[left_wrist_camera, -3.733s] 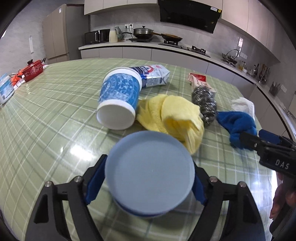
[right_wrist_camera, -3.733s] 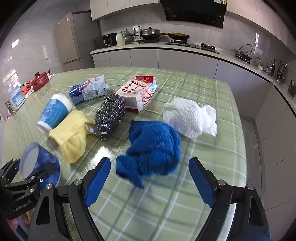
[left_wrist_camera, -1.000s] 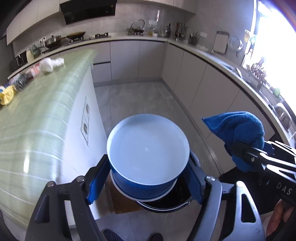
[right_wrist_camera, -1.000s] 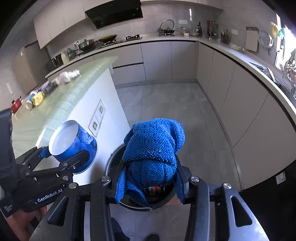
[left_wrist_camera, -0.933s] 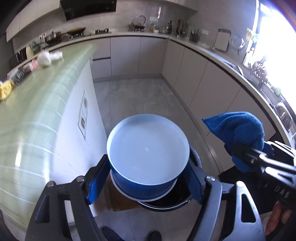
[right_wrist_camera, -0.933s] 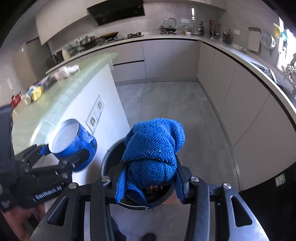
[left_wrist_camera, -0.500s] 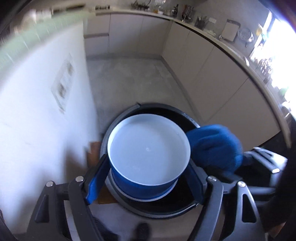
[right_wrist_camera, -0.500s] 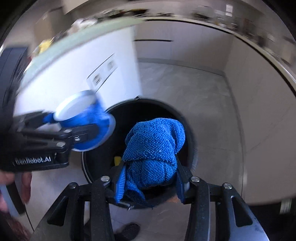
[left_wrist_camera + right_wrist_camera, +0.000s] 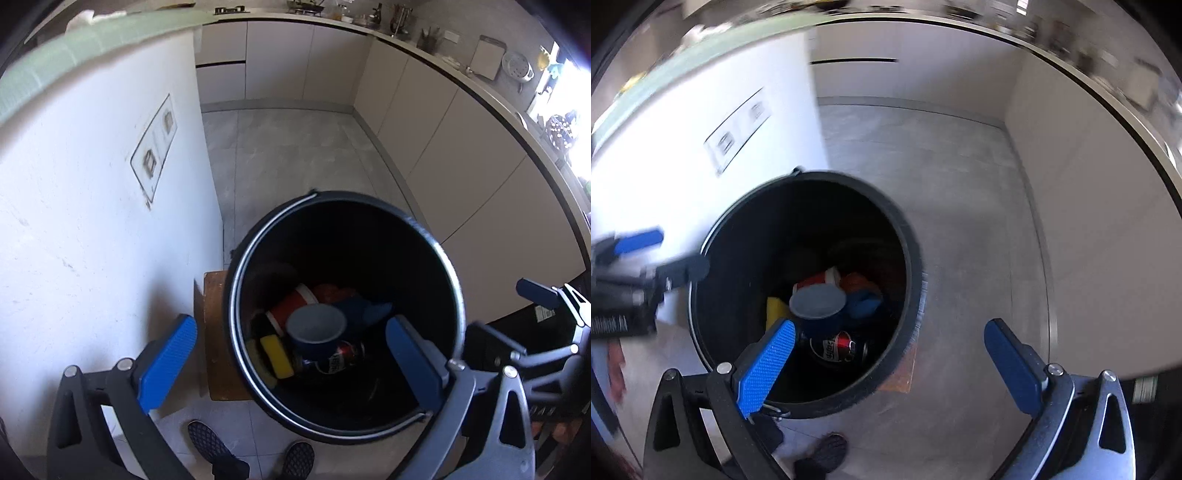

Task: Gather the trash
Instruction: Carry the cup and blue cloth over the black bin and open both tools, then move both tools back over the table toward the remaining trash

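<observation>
So: both grippers over the black bin (image 9: 452,295), jaws spread wide, nothing between them. Left gripper (image 9: 291,354) straddles the bin's near-left rim; right gripper (image 9: 890,363) has its left finger (image 9: 764,363) over the bin mouth and its right finger over bare floor (image 9: 960,184).

Blue cup (image 9: 314,332) is inside the bin, on top of the pile. It lies tilted, long axis roughly up-down through the pile, pale flat end facing up toward the cameras; can't tell if that end is base or mouth. Its lower part is sunk in shadow. Same cup in the right view (image 9: 818,301).

Blue cloth (image 9: 364,308) is in the bin too, just right of the cup and touching it, mostly buried; only a crumpled corner shows.

Other contents, partly hidden:
- red cup (image 9: 291,304) on its side behind the blue cup, white rim pointing far-left
- yellow sponge (image 9: 277,356) at near left, half in the dark
- dark can (image 9: 341,356) under the blue cup, label unreadable

Bin bottom and near wall are black, no detail. Right view is motion-blurred, counter edges smeared. Bin stands on a brown board (image 9: 214,332) against the white island wall (image 9: 92,221). Shoes (image 9: 214,446) cut off at the near frame edge.
</observation>
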